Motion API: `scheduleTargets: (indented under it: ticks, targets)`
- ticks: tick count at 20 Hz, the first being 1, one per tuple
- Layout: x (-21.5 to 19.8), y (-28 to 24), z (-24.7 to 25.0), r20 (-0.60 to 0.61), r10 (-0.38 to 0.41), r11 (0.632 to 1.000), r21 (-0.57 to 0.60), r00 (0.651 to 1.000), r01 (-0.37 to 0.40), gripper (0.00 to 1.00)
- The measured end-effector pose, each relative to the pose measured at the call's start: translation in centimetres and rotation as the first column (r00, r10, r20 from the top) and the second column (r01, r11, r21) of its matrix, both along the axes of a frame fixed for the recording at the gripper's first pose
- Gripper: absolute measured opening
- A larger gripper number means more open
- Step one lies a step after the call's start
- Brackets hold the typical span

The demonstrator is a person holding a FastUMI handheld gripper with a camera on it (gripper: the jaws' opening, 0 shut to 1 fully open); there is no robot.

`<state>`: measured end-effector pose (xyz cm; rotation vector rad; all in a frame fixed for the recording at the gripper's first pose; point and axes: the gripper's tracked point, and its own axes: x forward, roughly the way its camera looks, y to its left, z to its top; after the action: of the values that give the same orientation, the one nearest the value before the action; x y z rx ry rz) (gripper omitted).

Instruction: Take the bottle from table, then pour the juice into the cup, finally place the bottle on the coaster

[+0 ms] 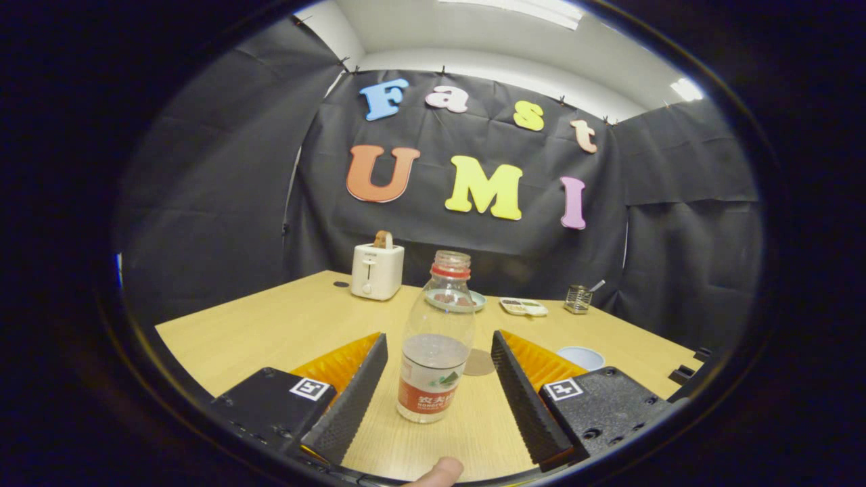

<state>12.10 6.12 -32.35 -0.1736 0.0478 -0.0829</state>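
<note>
Bottle [436, 338] upright on the table [270, 331], standing between the two fingers but touching neither; clear plastic, cap off, red ring at the neck, label round the lower part; liquid up to roughly the top of the label, so probably light, and likely thin-walled enough to dent under a hard squeeze. Smooth sides, possibly slippery; open mouth means any tilt on lifting risks a spill. Best hold judged to be across the body at or just above the label, where the liquid stiffens the wall, low enough to stay steady yet leaving the neck free for pouring. Gripper [436, 348] spread wide, grasping nothing, a gap on each side of the bottle; closing would need to be gentle and even. Coaster [479, 362] flat on the table just behind the bottle; cup [580, 356] to the right, beyond the right finger, apart from the coaster. Farther back: toaster [377, 270] with something in its slot, plate [454, 300], small tray [523, 307], wire holder [578, 298].
</note>
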Motion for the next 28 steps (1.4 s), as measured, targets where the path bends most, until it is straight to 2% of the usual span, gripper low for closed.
scheduleTargets:
  ticks: [7, 10, 11, 13, 15, 20, 28]
  targets:
    - [2.7, -0.6, -2.6, 0.0, 0.004, 0.999, 0.054, 1.0, -0.004, 1.0]
    - [4.1, 0.0, -2.2, 0.012, 0.032, 0.996, 0.082, 0.999, -0.033, 1.0]
    - [4.6, -0.2, -1.8, 0.023, 0.016, 0.995, 0.096, 1.0, -0.018, 1.0]
    - [5.4, 0.4, -1.8, 0.007, 0.058, 0.991, 0.117, 0.998, -0.059, 0.78]
    - [5.0, -0.6, -1.6, -0.01, 0.046, 0.984, 0.175, 0.999, -0.044, 0.77]
    - [3.7, -0.8, 0.2, -0.009, 0.064, 0.935, 0.351, 0.998, -0.056, 0.75]
    - [2.9, 0.4, 3.9, 0.015, 0.15, 0.806, 0.577, 0.989, -0.131, 0.75]
